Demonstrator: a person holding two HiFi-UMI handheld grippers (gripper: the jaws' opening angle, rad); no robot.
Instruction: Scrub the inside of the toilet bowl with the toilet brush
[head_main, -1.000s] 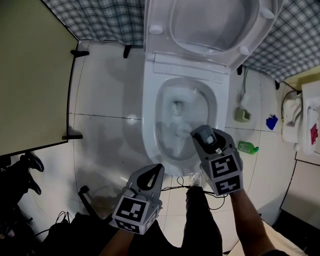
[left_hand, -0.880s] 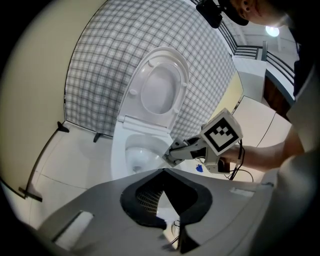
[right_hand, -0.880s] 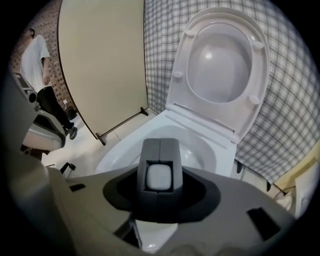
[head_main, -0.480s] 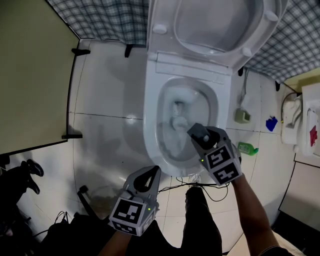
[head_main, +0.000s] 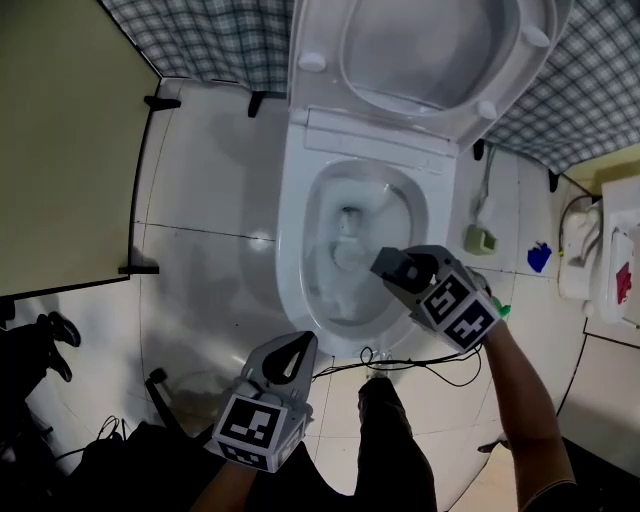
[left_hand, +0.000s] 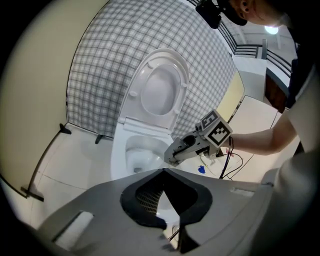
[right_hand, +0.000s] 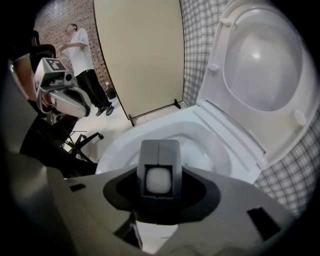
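Note:
The white toilet bowl (head_main: 290, 250) stands with its lid (head_main: 420, 50) raised. My right gripper (head_main: 392, 266) hangs over the bowl's near right rim, pointing steeply down, shut on the toilet brush's white handle (right_hand: 159, 180), which I see end-on between the jaws. The pale brush head (head_main: 347, 255) shows blurred inside the bowl, near the drain. In the left gripper view the right gripper (left_hand: 170, 159) reaches over the bowl (left_hand: 120, 150) from the right. My left gripper (head_main: 303, 343) stays in front of the toilet above the floor, jaws together, nothing held.
A beige partition (head_main: 60, 150) closes off the left. Right of the toilet lie a grey-green object (head_main: 480, 240), a blue item (head_main: 540, 257) and a green bottle (head_main: 498, 308). A black cable (head_main: 420, 360) runs across the tiles. A person (right_hand: 80, 55) stands beyond the partition.
The right gripper has rolled and sunk a little, its marker cube swinging to the right. The brush head has shifted toward the bowl's middle. The left gripper has stayed put.

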